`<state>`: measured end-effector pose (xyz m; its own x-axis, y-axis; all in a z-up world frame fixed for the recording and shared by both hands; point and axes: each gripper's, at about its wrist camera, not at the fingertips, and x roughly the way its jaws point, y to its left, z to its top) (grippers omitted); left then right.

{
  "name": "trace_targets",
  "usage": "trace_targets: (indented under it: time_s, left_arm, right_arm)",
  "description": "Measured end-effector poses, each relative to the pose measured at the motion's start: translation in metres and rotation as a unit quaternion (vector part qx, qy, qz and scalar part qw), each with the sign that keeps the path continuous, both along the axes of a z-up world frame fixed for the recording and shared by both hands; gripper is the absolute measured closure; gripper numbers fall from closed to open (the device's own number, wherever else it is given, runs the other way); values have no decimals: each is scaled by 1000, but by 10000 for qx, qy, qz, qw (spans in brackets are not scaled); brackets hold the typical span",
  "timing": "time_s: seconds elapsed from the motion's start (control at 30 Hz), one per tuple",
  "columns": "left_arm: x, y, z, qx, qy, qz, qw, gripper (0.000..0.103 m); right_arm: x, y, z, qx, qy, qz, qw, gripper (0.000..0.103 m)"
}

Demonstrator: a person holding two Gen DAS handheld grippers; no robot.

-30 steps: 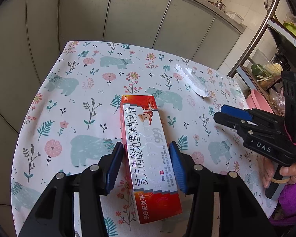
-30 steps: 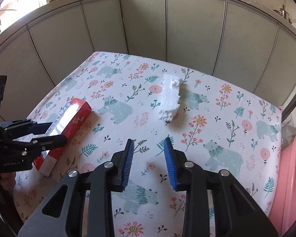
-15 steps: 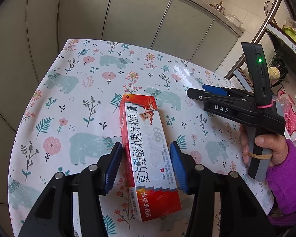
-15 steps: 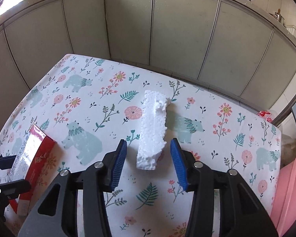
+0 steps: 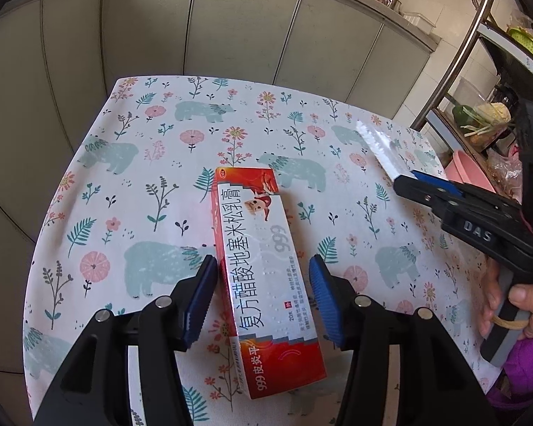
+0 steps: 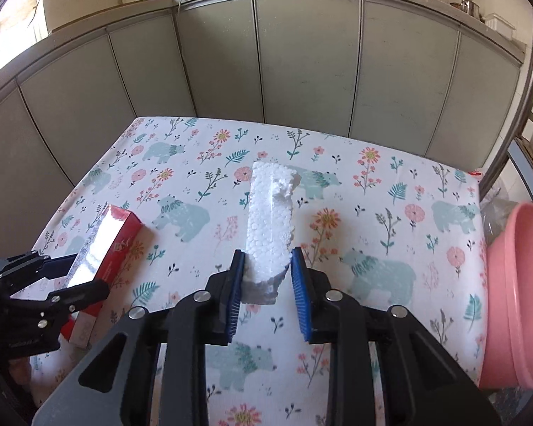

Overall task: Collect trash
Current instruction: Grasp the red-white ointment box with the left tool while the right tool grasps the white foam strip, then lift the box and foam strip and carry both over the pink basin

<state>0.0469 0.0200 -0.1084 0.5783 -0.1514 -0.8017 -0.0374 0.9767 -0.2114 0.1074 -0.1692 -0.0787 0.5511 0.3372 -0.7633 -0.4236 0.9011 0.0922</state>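
A red and white medicine box (image 5: 266, 277) lies on the floral tablecloth (image 5: 152, 191). My left gripper (image 5: 263, 294) is open around its near half, with small gaps on both sides. The box also shows in the right wrist view (image 6: 103, 248), with the left gripper (image 6: 67, 273) astride it. A white foam strip (image 6: 270, 223) lies lengthwise in the middle of the table. My right gripper (image 6: 266, 284) is open with its blue pads either side of the strip's near end. In the left wrist view the strip (image 5: 380, 149) lies ahead of the right gripper (image 5: 408, 181).
A pink plastic basin (image 6: 515, 291) stands just off the table's right edge. Grey cabinet doors (image 6: 266, 64) run behind the table. A metal rack with vegetables (image 5: 486, 117) stands at the right.
My right gripper has moved forward and down until its pads flank the near end of the foam strip. My left gripper has stayed open around the box.
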Motion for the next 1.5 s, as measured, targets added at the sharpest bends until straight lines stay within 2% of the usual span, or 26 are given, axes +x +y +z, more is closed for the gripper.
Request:
trace_targets:
  time_s: [0.23, 0.47, 0.87, 0.9, 0.97, 1.23, 1.5]
  left_arm:
    - [4, -16, 0, 582, 116, -52, 9982, 50]
    - [-1, -26, 0, 1063, 254, -31, 9940, 50]
    - [1, -18, 3, 1023, 512, 150, 9933, 50]
    - [2, -17, 3, 1029, 501, 148, 9933, 51]
    - [4, -17, 3, 1092, 486, 147, 9927, 60]
    - [2, -24, 17, 1061, 162, 80, 9942, 64]
    - [-5, -53, 61, 851, -632, -334, 9938, 64]
  right_arm:
    - [-36, -30, -3, 343, 112, -337, 9988, 76]
    - [-56, -48, 0, 374, -7, -498, 9981, 76]
    - [-76, -73, 8, 606, -181, -697, 9956, 76]
    - [-79, -75, 10, 616, -215, -705, 9954, 76]
    - [-83, -79, 13, 626, -283, -726, 9950, 76]
    - [-93, -92, 17, 740, -412, -820, 9930, 76]
    - [-103, -95, 32, 794, -725, -798, 9910, 76]
